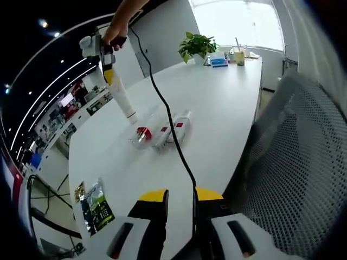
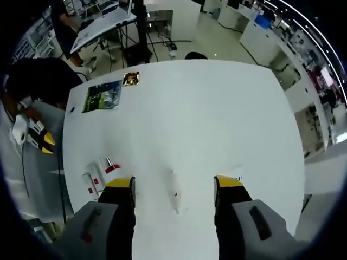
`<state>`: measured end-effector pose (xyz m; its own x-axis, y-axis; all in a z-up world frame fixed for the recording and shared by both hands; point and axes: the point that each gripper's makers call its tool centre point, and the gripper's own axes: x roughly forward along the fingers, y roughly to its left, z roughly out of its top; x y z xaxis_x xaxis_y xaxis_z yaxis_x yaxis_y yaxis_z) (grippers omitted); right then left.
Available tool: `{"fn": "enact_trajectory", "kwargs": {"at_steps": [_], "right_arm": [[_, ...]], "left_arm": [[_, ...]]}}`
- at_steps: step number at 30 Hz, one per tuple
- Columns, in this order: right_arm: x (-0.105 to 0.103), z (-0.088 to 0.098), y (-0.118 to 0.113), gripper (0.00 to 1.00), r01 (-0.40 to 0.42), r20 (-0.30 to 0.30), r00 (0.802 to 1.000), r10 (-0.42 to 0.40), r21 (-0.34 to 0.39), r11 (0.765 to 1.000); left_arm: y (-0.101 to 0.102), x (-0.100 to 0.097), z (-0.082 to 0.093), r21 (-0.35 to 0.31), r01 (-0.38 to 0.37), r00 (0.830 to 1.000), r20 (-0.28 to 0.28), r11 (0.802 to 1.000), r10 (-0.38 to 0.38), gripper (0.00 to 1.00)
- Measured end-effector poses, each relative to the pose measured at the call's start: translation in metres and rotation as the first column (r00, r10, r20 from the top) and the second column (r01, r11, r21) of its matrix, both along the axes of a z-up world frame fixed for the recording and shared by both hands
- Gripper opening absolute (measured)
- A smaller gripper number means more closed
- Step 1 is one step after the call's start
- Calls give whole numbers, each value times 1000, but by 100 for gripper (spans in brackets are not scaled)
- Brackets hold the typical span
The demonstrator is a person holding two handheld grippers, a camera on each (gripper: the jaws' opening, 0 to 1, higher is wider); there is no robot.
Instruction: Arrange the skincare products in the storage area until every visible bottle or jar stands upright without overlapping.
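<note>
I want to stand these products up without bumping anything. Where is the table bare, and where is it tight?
Bare: the white table between the lying bottles and the potted plant, and between the bottles and the packet. Tight: around the bottles, where the black cable crosses them and the right gripper reaches in.

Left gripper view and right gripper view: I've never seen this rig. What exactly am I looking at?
There is no robot. A person holds a claw tool in each hand, and each tool carries a fisheye camera. The left gripper view looks across the white table over the left claw, whose jaws are narrowly apart and hold nothing. It shows a hand holding the right claw above an upright white tube. The right gripper view looks down from there, jaws wide open. A few products lie flat beside the tube.
</note>
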<state>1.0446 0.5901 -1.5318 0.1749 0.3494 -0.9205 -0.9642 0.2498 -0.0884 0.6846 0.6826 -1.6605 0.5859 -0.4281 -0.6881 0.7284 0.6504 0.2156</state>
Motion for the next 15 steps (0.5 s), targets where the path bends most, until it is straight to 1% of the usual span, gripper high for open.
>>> {"fn": "enact_trajectory", "kwargs": {"at_steps": [1, 2, 3, 4, 5, 6, 7, 8, 9, 10, 11, 12, 13, 14, 15], "right_arm": [[0, 2, 0, 58, 3, 6, 1000, -4, 11, 1000], [-1, 11, 2, 59, 24, 30, 999, -26, 55, 998], [-3, 19, 2, 62, 43, 40, 998, -46, 88, 995], [-8, 28, 7, 65, 57, 38, 997, -64, 155, 986], [-13, 42, 13, 68, 81, 47, 994, -96, 250, 965], [-16, 53, 15, 71, 99, 53, 991, -121, 310, 946], [-24, 66, 13, 72, 127, 54, 986, -158, 377, 917], [-28, 75, 12, 72, 139, 59, 982, -180, 422, 896], [-36, 88, 7, 74, 159, 59, 975, -214, 484, 860], [-41, 94, 3, 75, 175, 54, 970, -236, 517, 838], [-51, 102, -4, 76, 199, 40, 963, -265, 555, 808], [-57, 106, -8, 78, 217, 26, 959, -283, 575, 789], [-69, 111, -13, 80, 233, 6, 955, -298, 608, 759], [-75, 114, -18, 82, 250, -4, 948, -318, 629, 736], [-86, 116, -24, 85, 270, -20, 940, -340, 654, 707]], "left_arm": [[0, 0, 0, 1, 0, 1000, -1, 1000, 0, 19], [0, 0, -1, 1, -1, 1000, -3, 1000, 1, 19], [0, 0, -1, 3, -1, 1000, -3, 1000, 1, 19], [0, -1, 0, 1, -2, 1000, -3, 1000, 2, 19], [-1, -1, 0, 1, 0, 1000, 1, 1000, 0, 19], [-1, -1, 0, 3, 3, 1000, 3, 1000, -3, 19], [-1, -1, 0, 6, 6, 1000, 4, 1000, -6, 19], [-2, -2, -1, 9, 10, 1000, 3, 1000, -10, 19], [-2, -2, -1, 11, 11, 1000, 2, 1000, -11, 19], [-2, -3, -1, 14, 15, 1000, 2, 1000, -15, 19], [-2, -3, -1, 14, 16, 1000, 0, 1000, -16, 19], [-2, -3, -2, 15, 17, 1000, -2, 1000, -17, 19], [-3, -3, -2, 15, 18, 1000, -4, 1000, -18, 19], [-3, -3, -2, 14, 17, 1000, -9, 1000, -17, 19], [-4, -4, -2, 12, 17, 1000, -11, 1000, -17, 19]]}}
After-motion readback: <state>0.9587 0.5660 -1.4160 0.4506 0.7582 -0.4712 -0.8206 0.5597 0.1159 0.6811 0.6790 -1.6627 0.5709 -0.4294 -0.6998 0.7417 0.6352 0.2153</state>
